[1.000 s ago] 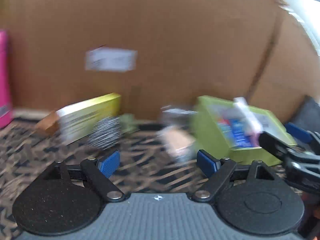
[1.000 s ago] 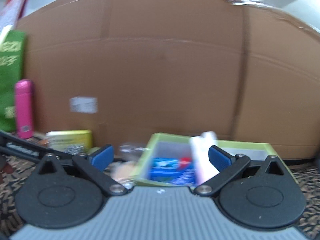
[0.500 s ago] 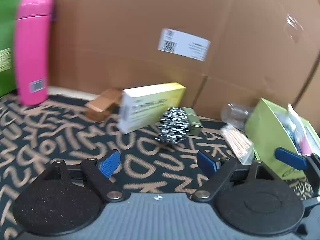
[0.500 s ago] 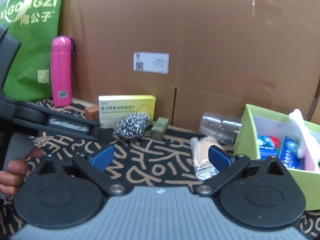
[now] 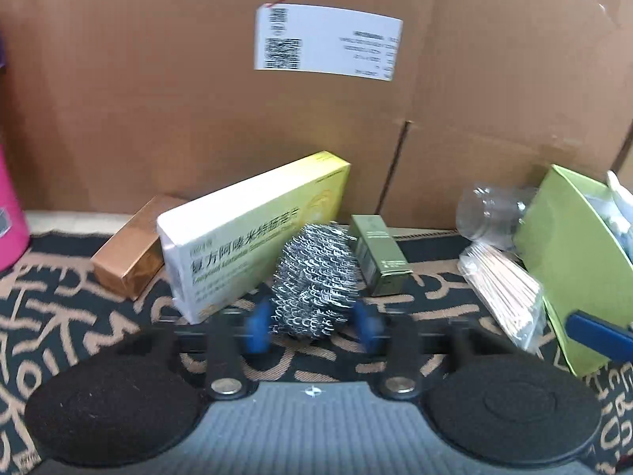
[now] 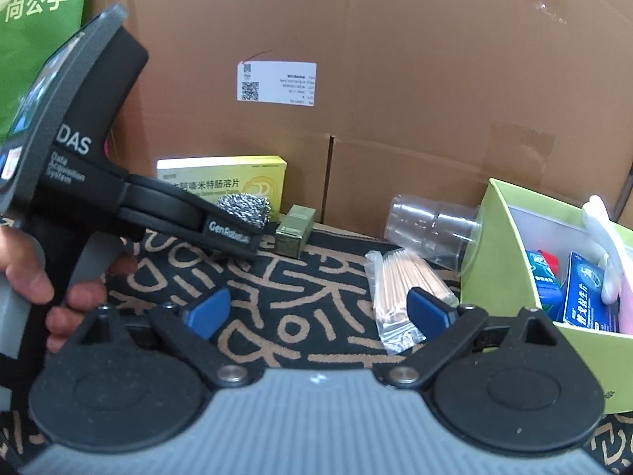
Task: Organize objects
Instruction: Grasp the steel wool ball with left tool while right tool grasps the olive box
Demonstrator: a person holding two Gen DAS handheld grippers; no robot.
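Note:
A steel-wool scouring ball (image 5: 314, 283) lies on the patterned mat in front of a yellow-white medicine box (image 5: 253, 229). My left gripper (image 5: 312, 330) is around the ball, its blue pads (image 5: 257, 330) blurred and narrowed on either side; contact is unclear. The ball also shows in the right wrist view (image 6: 245, 206) behind the left gripper's body (image 6: 231, 233). My right gripper (image 6: 318, 312) is open and empty above the mat, near a bag of wooden sticks (image 6: 403, 289). A light green bin (image 6: 510, 237) at the right holds blue packets and a white item.
A copper box (image 5: 126, 253), a small olive box (image 5: 379, 257) and a clear plastic cup (image 6: 431, 229) lie by a large cardboard box (image 5: 198, 79). A pink bottle (image 5: 10, 229) stands far left. A green bag (image 6: 35, 39) hangs at the upper left.
My left gripper moved forward to the steel-wool ball and its fingers narrowed around it. My right gripper moved closer and a little lower, staying open.

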